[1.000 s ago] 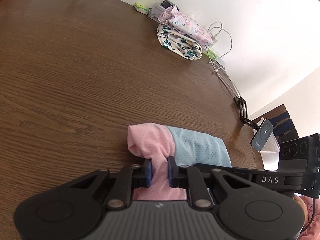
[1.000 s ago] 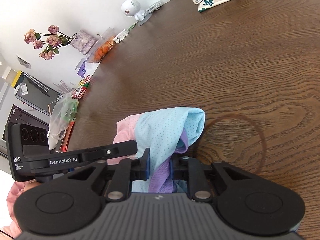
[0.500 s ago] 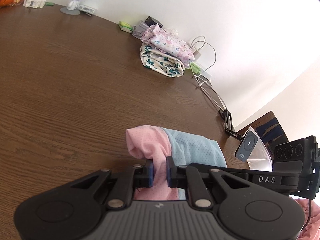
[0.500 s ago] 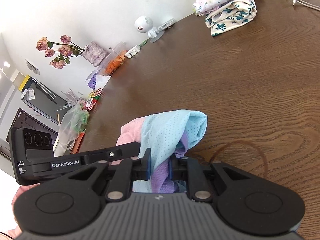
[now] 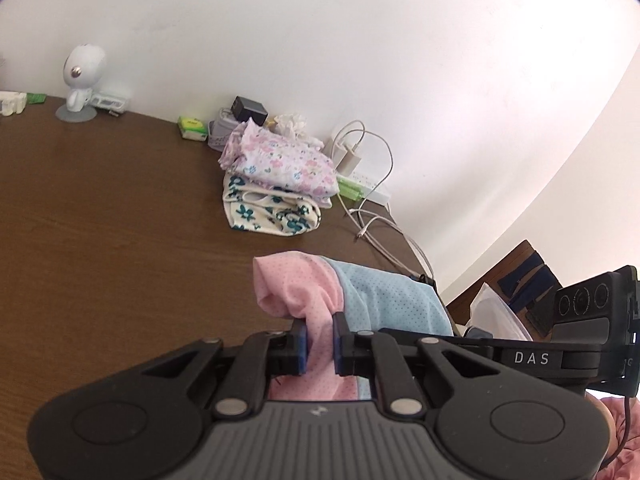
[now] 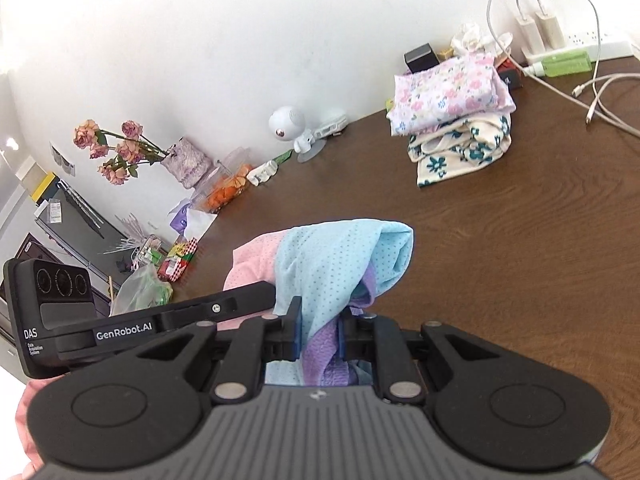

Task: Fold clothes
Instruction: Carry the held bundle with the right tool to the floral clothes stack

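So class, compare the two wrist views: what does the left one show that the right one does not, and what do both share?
Only the left: a chair past the table edge. Only the right: flowers, a bag of oranges and a fridge. Both: the garment, which each hand-held gripper, left and right, clamps, the folded pile, the white camera, and the table.

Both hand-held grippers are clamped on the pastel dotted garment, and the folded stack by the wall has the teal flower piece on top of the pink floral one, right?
Not quite. Both views show the pink floral piece on top of the teal flower piece. Both the left hand-held gripper and right hand-held gripper are clamped on the pastel dotted garment.
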The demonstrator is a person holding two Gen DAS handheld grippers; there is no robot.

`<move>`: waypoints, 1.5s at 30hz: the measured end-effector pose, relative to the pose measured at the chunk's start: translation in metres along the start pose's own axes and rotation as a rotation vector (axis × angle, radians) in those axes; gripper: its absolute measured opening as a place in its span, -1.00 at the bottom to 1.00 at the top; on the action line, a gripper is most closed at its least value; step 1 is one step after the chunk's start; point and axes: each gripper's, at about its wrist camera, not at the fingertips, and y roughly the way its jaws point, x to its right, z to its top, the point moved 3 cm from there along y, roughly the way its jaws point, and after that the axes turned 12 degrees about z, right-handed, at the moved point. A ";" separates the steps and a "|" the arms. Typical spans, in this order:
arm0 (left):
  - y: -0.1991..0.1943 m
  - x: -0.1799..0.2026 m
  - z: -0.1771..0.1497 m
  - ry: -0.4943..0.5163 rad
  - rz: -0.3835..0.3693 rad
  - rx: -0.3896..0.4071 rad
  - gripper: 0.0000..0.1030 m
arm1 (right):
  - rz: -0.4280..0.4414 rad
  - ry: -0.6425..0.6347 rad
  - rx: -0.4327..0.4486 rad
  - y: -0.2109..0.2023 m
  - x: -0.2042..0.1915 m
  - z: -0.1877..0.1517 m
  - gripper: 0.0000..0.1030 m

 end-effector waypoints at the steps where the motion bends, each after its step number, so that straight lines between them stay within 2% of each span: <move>1: 0.003 0.002 0.009 0.002 -0.007 0.008 -0.80 | -0.002 0.000 0.009 0.000 0.001 0.010 -0.71; 12: 0.066 0.016 0.114 0.036 -0.020 0.068 -0.80 | -0.037 -0.021 0.088 0.019 0.027 0.122 -0.71; 19: 0.142 0.015 0.158 0.059 -0.011 0.048 -0.80 | -0.057 0.010 0.119 0.046 0.080 0.185 -0.71; 26: 0.213 0.000 0.188 0.014 -0.029 0.027 -0.80 | -0.085 0.058 0.138 0.070 0.134 0.235 -0.71; 33: 0.263 -0.017 0.191 -0.037 -0.017 -0.039 -0.80 | -0.114 0.153 0.112 0.097 0.183 0.244 -0.71; 42: 0.279 -0.039 0.181 -0.103 -0.002 -0.074 -0.79 | -0.095 0.191 0.097 0.114 0.211 0.231 -0.65; 44: 0.277 -0.040 0.183 -0.110 -0.008 -0.062 -0.74 | -0.077 0.199 0.116 0.110 0.210 0.232 -0.48; 45: 0.273 -0.039 0.185 -0.111 -0.013 -0.045 -0.64 | -0.070 0.204 0.131 0.106 0.210 0.233 -0.39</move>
